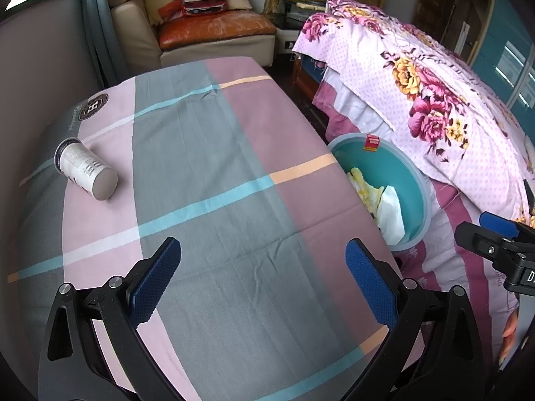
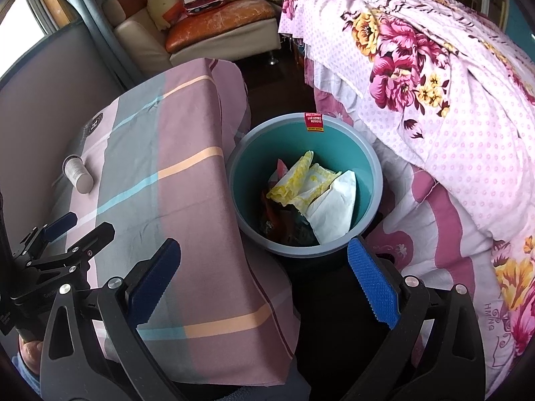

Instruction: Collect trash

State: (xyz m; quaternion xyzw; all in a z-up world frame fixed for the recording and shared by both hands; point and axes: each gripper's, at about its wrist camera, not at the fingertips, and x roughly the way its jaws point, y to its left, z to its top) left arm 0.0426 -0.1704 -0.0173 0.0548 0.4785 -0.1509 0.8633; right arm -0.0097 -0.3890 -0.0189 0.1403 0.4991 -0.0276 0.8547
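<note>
A grey and white paper cup lies on its side at the far left of the table with the checked cloth; it also shows in the right wrist view. A teal bin stands on the floor between table and bed, holding yellow and white wrappers; it also shows in the left wrist view. My left gripper is open and empty above the table's near part. My right gripper is open and empty, over the table's right edge in front of the bin.
A bed with a pink flowered quilt fills the right side. A beige chair with an orange cushion and pillows stands at the back. A grey wall borders the table on the left. Dark floor runs between table and bed.
</note>
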